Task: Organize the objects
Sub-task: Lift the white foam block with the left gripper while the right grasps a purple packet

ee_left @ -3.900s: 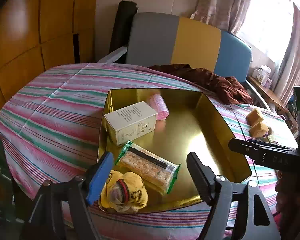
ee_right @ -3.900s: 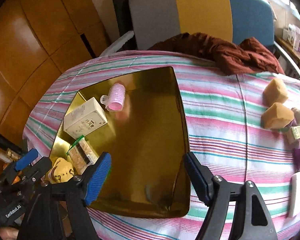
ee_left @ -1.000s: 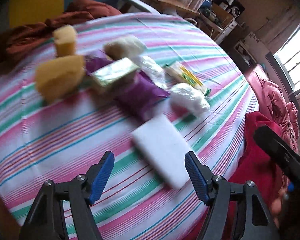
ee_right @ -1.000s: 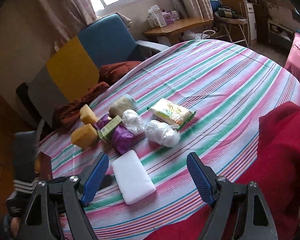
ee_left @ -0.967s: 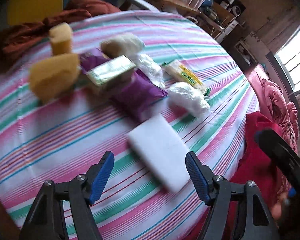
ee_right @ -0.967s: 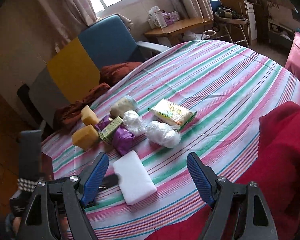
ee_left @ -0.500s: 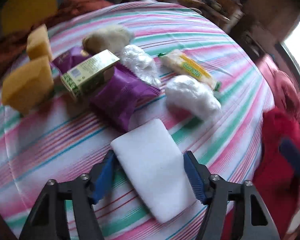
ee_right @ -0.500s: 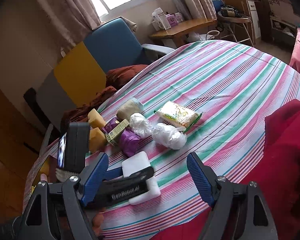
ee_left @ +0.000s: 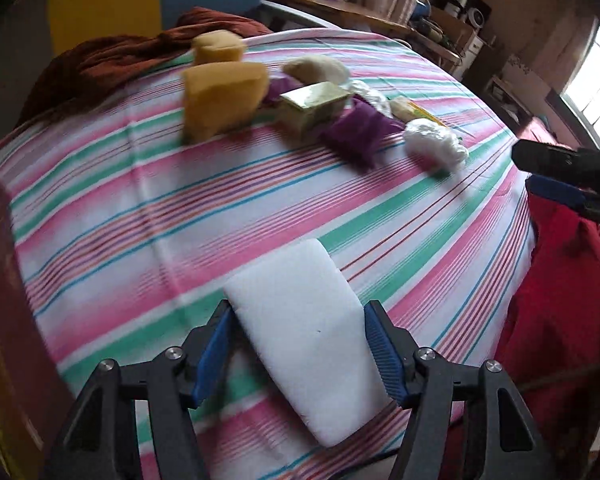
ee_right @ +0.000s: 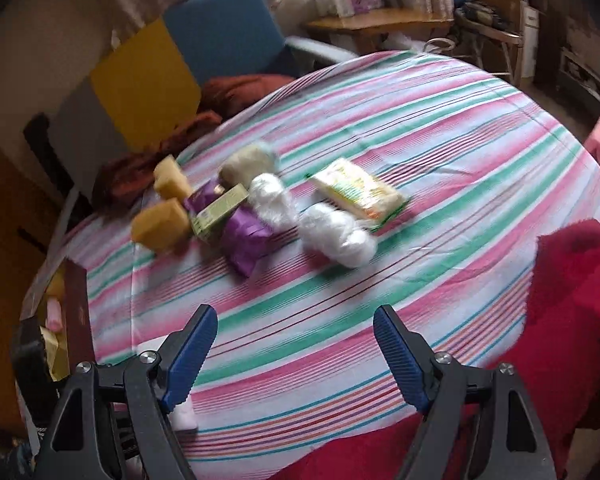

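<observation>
A white foam block (ee_left: 300, 340) sits between the blue pads of my left gripper (ee_left: 299, 314), which is shut on it just above the striped tablecloth (ee_left: 140, 208). A corner of the block (ee_right: 182, 416) shows in the right wrist view behind that gripper's left finger. My right gripper (ee_right: 295, 314) hovers open over the cloth with nothing between its fingers. Farther back lie two yellow sponges (ee_right: 162, 224), a green-gold box (ee_right: 220, 212), a purple packet (ee_right: 246, 236), white wrapped bundles (ee_right: 336, 236) and a snack packet (ee_right: 356, 192).
The dark-walled tin tray (ee_right: 76, 304) stands at the table's left edge with items inside. A brown cloth (ee_left: 120, 56) lies at the far edge before a yellow and blue chair (ee_right: 172, 68). A person's red garment (ee_right: 572, 320) fills the near right.
My left gripper closed onto the white block, and the block now sits well away from the pile, toward the tray side. The right gripper turned a little.
</observation>
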`<state>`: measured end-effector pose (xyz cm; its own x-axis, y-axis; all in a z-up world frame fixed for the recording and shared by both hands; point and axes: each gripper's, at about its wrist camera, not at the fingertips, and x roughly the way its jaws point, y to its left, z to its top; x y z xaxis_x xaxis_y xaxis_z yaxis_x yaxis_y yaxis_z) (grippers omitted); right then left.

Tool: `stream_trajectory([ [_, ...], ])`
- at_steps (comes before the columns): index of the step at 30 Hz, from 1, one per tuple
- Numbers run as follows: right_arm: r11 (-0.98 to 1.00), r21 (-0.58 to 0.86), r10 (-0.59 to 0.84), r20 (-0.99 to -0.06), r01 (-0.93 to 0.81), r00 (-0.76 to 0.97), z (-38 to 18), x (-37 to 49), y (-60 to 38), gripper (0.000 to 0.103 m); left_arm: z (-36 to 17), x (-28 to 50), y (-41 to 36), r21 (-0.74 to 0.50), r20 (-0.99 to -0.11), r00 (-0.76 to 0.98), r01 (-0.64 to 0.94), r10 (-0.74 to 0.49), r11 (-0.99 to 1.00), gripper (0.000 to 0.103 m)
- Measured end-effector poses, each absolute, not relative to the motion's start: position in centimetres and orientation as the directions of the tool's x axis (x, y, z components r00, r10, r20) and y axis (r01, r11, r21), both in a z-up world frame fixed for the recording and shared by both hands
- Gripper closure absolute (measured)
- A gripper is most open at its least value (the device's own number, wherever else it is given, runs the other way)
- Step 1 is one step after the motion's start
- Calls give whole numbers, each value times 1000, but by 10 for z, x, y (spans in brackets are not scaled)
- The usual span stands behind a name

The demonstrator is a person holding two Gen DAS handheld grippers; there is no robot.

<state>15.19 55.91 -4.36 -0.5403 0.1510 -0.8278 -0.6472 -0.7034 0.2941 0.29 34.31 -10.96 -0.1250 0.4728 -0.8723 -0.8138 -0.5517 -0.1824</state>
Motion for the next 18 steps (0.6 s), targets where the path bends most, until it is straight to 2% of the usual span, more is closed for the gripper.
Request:
stream_trajectory([
  [2,-705,320,105,-835,-633,-540,-45,140,557,21,-111,3,338,-189,-865,-128,-812,485,-552,37],
  [6,-594,481,-35,-816,-645,-577,-58,114,562,21,-114,8,348,-197,-857,-131,-811,499,-551,37],
  [10,-540,475,3,-824,-695,-566,-67,86,571,22,-115,7,345,-212,-846,-129,-809,518,-548,37],
  [12,-511,453,18,-844,-731,-536,-79,71,576,27,-116,7,344,-219,-841,-127,-808,525,-547,37],
  [18,-473,406,50,-874,-782,-484,-106,41,590,31,-115,6,339,-235,-832,-123,-805,541,-545,36],
])
